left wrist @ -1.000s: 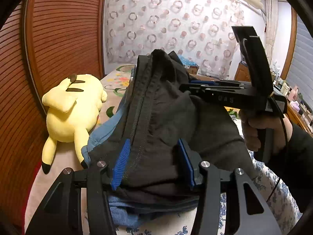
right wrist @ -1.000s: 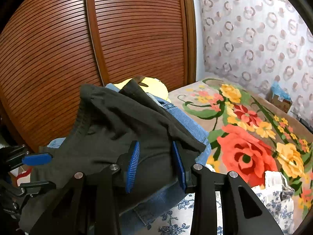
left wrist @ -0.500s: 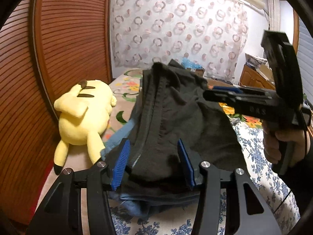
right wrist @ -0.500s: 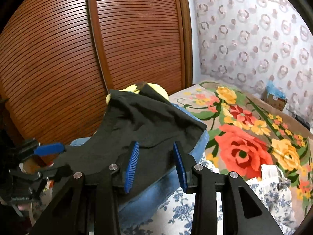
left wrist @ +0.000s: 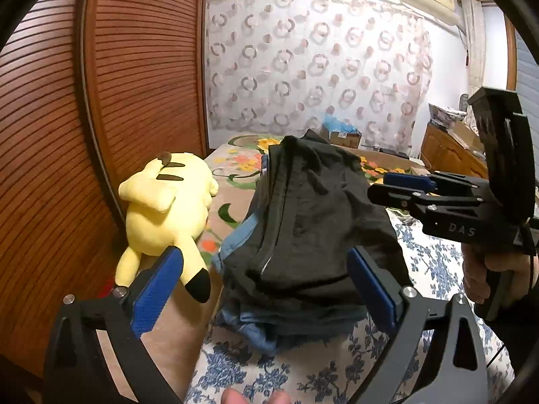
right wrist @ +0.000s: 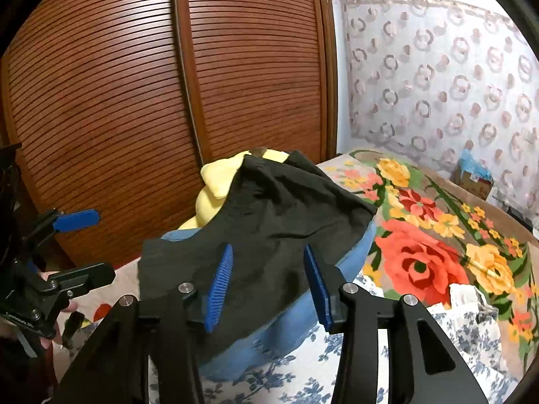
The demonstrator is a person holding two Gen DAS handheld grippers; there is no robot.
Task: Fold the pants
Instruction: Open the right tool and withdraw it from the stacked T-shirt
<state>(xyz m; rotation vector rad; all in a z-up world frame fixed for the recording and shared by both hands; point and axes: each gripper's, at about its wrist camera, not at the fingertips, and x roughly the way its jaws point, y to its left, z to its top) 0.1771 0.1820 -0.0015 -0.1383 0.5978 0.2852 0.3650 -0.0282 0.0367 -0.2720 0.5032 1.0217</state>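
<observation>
Black cotton pants (left wrist: 313, 222) lie folded on a blue denim garment (right wrist: 296, 320) on my floral-sheeted bed (right wrist: 448, 245) (yellow plush toy (left wrist: 165, 208) beside); my left hand-held gripper (left wrist: 266, 289) has just sprung wide, my right hand-held gripper (right wrist: 269, 282) has just been opening, both released.

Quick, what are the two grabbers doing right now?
Left hand-held gripper: open, just let go of the folded black fabric pants.
Right hand-held gripper: open, just opening, gripping nothing.
</observation>
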